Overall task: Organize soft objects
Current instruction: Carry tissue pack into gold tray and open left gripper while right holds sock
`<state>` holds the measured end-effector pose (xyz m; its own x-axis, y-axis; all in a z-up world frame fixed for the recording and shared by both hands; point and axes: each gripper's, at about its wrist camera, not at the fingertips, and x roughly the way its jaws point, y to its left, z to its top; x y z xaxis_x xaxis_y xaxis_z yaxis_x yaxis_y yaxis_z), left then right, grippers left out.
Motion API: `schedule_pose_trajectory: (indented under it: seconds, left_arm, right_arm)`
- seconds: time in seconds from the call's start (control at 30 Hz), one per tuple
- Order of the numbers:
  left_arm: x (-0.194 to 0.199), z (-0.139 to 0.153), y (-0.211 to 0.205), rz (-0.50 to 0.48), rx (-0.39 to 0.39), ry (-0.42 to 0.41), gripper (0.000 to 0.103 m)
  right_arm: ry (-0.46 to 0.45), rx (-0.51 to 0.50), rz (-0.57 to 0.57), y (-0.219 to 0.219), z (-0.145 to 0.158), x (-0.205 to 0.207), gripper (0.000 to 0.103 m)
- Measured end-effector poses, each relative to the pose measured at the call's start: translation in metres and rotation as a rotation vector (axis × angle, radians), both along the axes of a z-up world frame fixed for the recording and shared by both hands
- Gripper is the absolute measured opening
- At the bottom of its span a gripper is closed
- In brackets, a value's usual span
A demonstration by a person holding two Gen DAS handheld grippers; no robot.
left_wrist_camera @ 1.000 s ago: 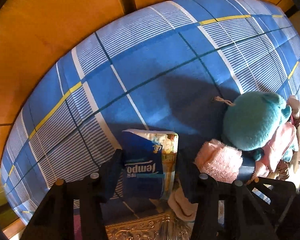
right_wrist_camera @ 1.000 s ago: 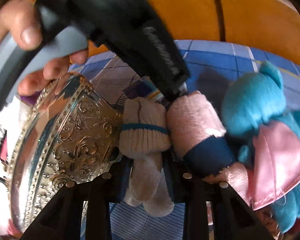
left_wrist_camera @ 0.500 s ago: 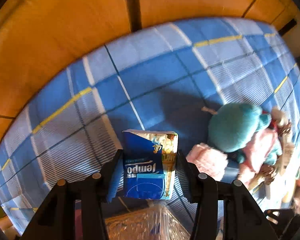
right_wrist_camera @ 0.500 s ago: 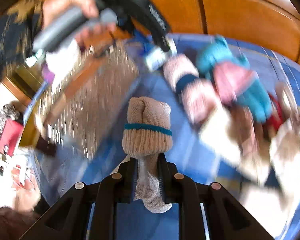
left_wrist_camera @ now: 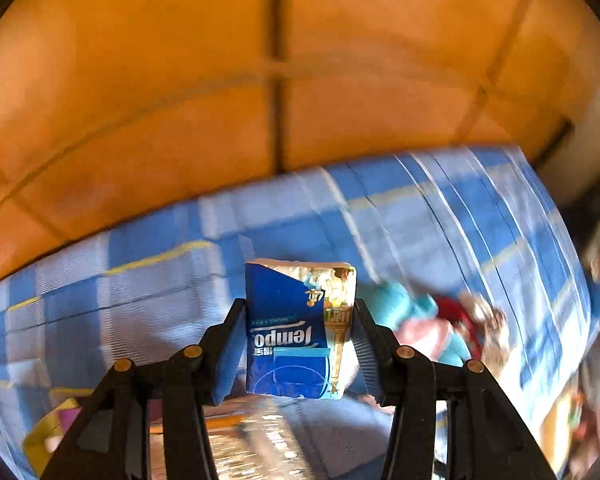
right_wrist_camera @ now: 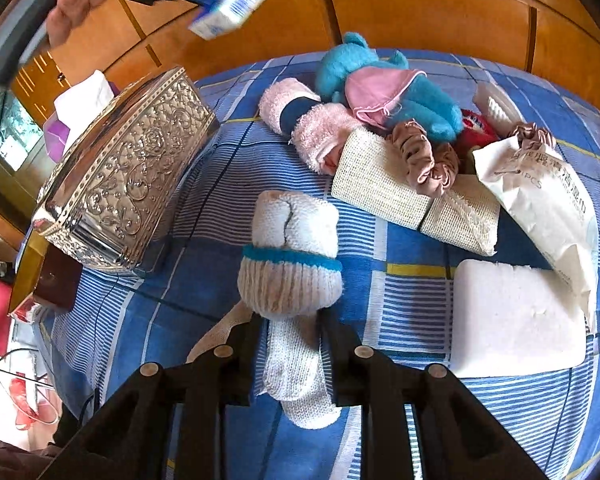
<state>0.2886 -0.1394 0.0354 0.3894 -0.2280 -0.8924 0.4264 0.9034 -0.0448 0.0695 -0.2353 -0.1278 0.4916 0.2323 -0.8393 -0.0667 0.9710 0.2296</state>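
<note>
My left gripper [left_wrist_camera: 298, 320] is shut on a blue Tempo tissue pack [left_wrist_camera: 296, 328] and holds it high above the blue plaid bed [left_wrist_camera: 140, 292]; it also shows in the right wrist view [right_wrist_camera: 232, 4]. My right gripper [right_wrist_camera: 292, 336] is shut on a rolled beige sock with a teal band [right_wrist_camera: 290, 264], lifted above the bed [right_wrist_camera: 412, 304]. A teal plush toy [right_wrist_camera: 380, 80], a pink towel roll [right_wrist_camera: 300, 120], a woven beige pouch [right_wrist_camera: 380, 184], a brown scrunchie [right_wrist_camera: 424, 156], a white wipes packet [right_wrist_camera: 540, 196] and a white sponge [right_wrist_camera: 516, 320] lie on the bed.
An embossed silver box [right_wrist_camera: 128, 172] stands at the bed's left edge, with a tissue box [right_wrist_camera: 80, 108] behind it. Orange wooden panels [right_wrist_camera: 420, 12] back the bed. Clutter lies off the bed at lower left [right_wrist_camera: 4, 308].
Both grippers rose and pulled back from the bed with their loads. The left one tilted up toward the wooden wall; the right one now looks over the whole pile.
</note>
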Motion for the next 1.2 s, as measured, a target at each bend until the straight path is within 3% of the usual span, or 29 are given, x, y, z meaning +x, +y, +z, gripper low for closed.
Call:
schedule_pose_trajectory:
  seconds: [0.1,0.2,0.33,0.53,0.67,0.8,0.9,0.97,1.2]
  left_arm:
    - [0.004,0.028,0.046,0.125,-0.024,-0.061,0.051]
    - [0.004,0.051,0.104,0.247,-0.037,-0.124,0.051]
    - [-0.012,0.065,0.187,0.385,-0.05,-0.172,0.051]
    - [-0.069,0.055,0.287,0.529,-0.062,-0.233,0.051]
    - [-0.115,0.022,0.33,0.592,-0.036,-0.24,0.051]
    - [-0.147,-0.027,0.346,0.613,-0.015,-0.192,0.051]
    - [-0.15,-0.059,0.337,0.598,-0.001,-0.153,0.051]
    - [-0.146,-0.076,0.329,0.592,-0.032,-0.111,0.051]
    - [-0.108,-0.097,0.307,0.577,-0.021,-0.101,0.053]
  right_arm:
    - [-0.017,-0.014,-0.002,0.015,0.003,0.006,0.021]
    - [-0.019,-0.027,0.003,0.005,-0.002,-0.016,0.022]
    - [0.002,-0.011,-0.007,0.005,-0.001,-0.009,0.023]
    - [0.002,-0.016,-0.025,0.005,0.002,-0.006,0.024]
    - [-0.008,-0.054,-0.024,0.011,0.003,-0.008,0.024]
    - [-0.009,-0.079,-0.027,0.015,0.003,-0.009,0.024]
    - [-0.005,-0.098,-0.032,0.019,0.003,-0.009,0.024]
    - [-0.004,-0.109,-0.035,0.021,0.004,-0.01,0.024]
    - [-0.004,-0.141,-0.041,0.028,0.005,-0.011,0.024]
